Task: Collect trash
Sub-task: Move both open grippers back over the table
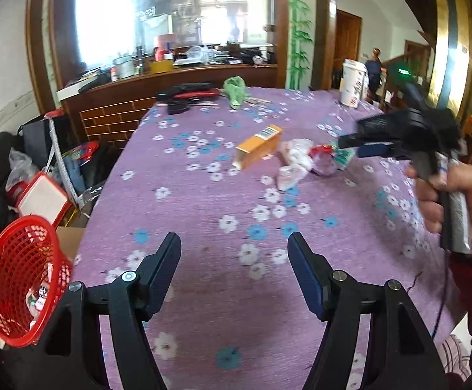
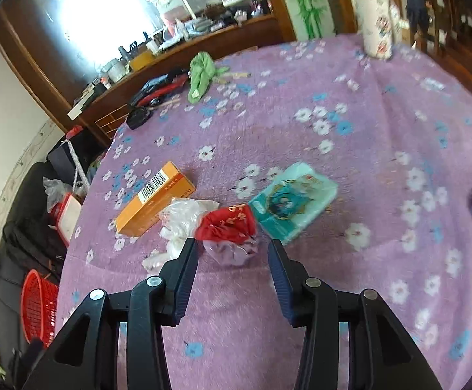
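A heap of trash lies mid-table: an orange carton [image 2: 154, 198] [image 1: 258, 146], crumpled white plastic [image 2: 180, 217] [image 1: 294, 162], a red and clear wrapper [image 2: 229, 227] [image 1: 322, 159] and a teal tissue pack [image 2: 292, 201]. My right gripper [image 2: 232, 253] is open, its fingertips on either side of the near edge of the red wrapper without pressing it. In the left wrist view a hand [image 1: 456, 201] holds the right gripper [image 1: 349, 146], blurred, beside the heap. My left gripper [image 1: 234, 260] is open over bare cloth with nothing between its fingers. A red mesh basket [image 1: 21, 279] [image 2: 39, 305] with scraps inside sits off the table's left edge.
The purple flowered tablecloth [image 1: 223, 195] covers the table. A green cloth [image 2: 203, 71], dark pouches [image 2: 158, 87] and a tall white cup [image 2: 374, 19] stand at the far side. Bags and boxes [image 1: 44, 195] crowd the floor on the left. A person [image 1: 374, 71] stands far back.
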`<state>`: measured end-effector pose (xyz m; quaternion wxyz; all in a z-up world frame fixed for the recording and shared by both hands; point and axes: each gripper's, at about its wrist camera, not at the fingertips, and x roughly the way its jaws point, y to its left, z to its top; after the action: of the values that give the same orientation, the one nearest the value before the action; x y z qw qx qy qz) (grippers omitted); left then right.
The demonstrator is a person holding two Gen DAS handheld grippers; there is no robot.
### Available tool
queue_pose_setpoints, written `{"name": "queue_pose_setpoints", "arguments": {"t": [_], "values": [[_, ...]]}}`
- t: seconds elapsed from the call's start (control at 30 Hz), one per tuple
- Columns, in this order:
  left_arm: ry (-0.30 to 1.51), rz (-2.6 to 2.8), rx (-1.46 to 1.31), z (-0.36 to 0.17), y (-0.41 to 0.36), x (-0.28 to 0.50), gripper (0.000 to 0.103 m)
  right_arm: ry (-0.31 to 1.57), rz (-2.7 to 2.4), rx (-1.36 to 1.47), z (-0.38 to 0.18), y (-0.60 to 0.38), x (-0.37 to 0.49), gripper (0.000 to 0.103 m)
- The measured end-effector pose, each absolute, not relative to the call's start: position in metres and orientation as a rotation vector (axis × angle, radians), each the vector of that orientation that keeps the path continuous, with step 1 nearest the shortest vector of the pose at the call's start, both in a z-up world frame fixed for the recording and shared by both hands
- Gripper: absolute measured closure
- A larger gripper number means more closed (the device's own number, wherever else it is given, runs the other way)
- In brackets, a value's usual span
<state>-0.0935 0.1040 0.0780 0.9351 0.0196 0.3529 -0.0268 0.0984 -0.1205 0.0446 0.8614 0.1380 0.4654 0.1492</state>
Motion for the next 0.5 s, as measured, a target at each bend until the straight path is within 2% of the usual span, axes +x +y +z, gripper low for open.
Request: {"name": "queue_pose_setpoints", "arguments": {"t": [0.4,0.43,0.5], "values": [[0.765,-0.073,0.053,0.081,0.079,-0.064,0.036,1.016,0.352,0.316,0.002,-0.107,0.130,0.052],[0.771,-0.074,0.046,0.081,0.077,-0.058,0.036,1.004,0.355,0.298,0.002,-0.106,0.130,0.053],[0.781,-0.072,0.038,0.081,0.073,-0.048,0.036,0.987,0.374,0.303,0.003,-0.108,0.128,0.062]]}}
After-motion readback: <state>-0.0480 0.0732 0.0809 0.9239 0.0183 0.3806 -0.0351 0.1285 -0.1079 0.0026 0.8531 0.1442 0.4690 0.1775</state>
